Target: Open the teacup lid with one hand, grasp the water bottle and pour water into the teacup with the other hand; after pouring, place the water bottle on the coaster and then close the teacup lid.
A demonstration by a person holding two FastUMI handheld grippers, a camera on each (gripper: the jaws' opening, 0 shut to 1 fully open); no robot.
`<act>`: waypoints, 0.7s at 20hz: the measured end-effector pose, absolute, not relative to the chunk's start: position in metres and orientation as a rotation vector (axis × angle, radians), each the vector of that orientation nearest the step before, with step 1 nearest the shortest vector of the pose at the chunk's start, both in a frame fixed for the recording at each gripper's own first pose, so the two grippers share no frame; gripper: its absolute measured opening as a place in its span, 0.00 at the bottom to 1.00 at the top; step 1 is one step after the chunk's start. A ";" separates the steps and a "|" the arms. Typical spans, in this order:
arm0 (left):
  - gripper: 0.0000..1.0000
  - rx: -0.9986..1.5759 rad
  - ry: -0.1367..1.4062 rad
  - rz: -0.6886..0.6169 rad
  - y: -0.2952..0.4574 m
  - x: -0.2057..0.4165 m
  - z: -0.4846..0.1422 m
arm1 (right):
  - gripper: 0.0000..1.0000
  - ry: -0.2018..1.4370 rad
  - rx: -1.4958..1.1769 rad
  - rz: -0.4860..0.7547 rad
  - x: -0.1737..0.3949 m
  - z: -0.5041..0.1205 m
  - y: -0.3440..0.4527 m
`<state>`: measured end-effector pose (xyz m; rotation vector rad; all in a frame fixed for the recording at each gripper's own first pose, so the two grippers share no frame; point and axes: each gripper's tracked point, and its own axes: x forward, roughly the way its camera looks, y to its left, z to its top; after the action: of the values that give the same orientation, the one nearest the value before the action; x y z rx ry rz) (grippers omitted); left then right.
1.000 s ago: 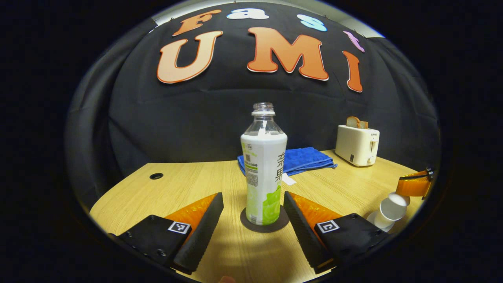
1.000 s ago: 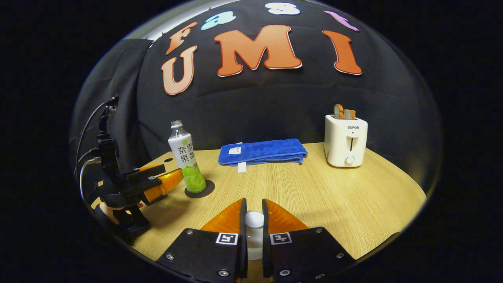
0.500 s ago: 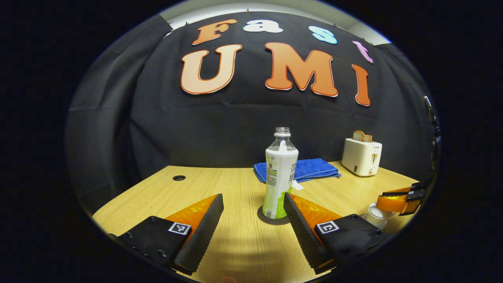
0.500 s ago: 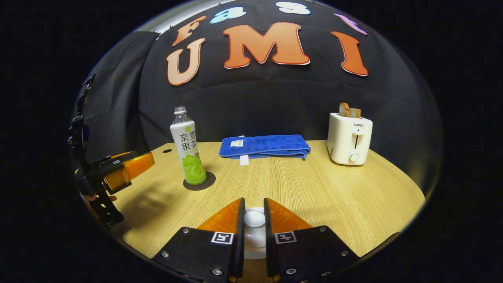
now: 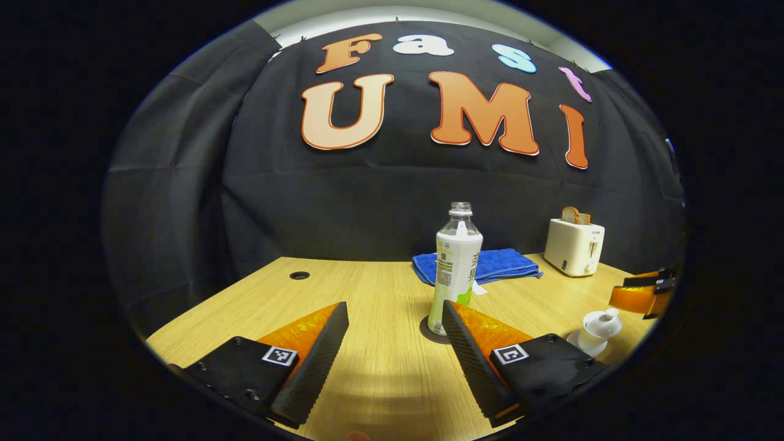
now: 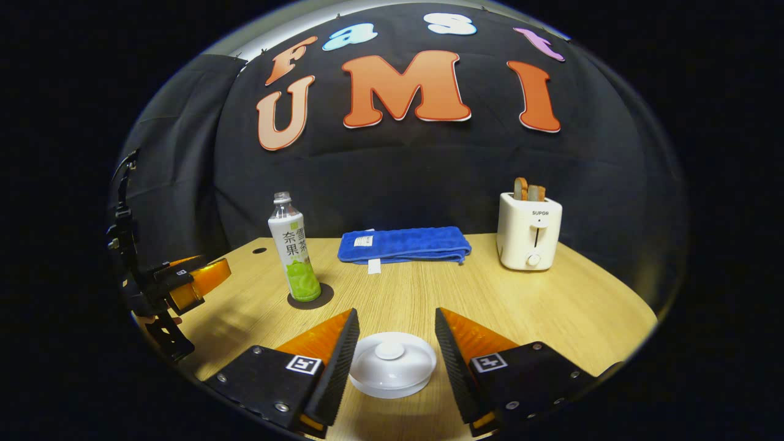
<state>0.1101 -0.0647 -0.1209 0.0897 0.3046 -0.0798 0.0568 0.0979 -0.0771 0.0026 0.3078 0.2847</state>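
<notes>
White teacup lid (image 6: 392, 355) sits on the teacup (image 6: 392, 383), knob up, between the right gripper (image 6: 392, 349) fingers; the jaws are spread wide and do not touch it. In the left gripper view the same teacup (image 5: 597, 331) is low at the right, lid on, with the right gripper's orange finger (image 5: 637, 297) just above and beside it. Left gripper (image 5: 395, 340) is spread wide too, holding nothing, over bare wooden table (image 5: 367, 294). Water bottle (image 5: 456, 269) stands upright and uncapped on the dark round coaster (image 5: 429, 327), ahead of the left gripper; its base is partly hidden behind that gripper's right finger. In the right gripper view the bottle (image 6: 294, 254) on the coaster (image 6: 310, 296) is at left, with the left gripper (image 6: 193, 278) well apart from it at the table edge. Folded blue towel (image 6: 404, 244) and white toaster (image 6: 528, 231) holding bread slices sit at the back of the table.
</notes>
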 end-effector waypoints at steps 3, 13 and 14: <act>1.00 0.114 0.296 -0.064 -0.060 0.102 -0.111 | 0.89 0.294 0.013 0.275 0.047 -0.063 0.090; 0.96 0.115 0.229 -0.022 -0.051 0.078 -0.071 | 0.97 0.283 0.012 0.205 0.030 -0.053 0.054; 0.96 0.111 0.227 -0.019 -0.050 0.077 -0.069 | 0.97 0.284 0.013 0.199 0.029 -0.053 0.051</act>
<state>0.0774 -0.0496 -0.0690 0.1110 0.2270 -0.0190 0.0288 0.0511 -0.0528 0.0133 0.2841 0.1993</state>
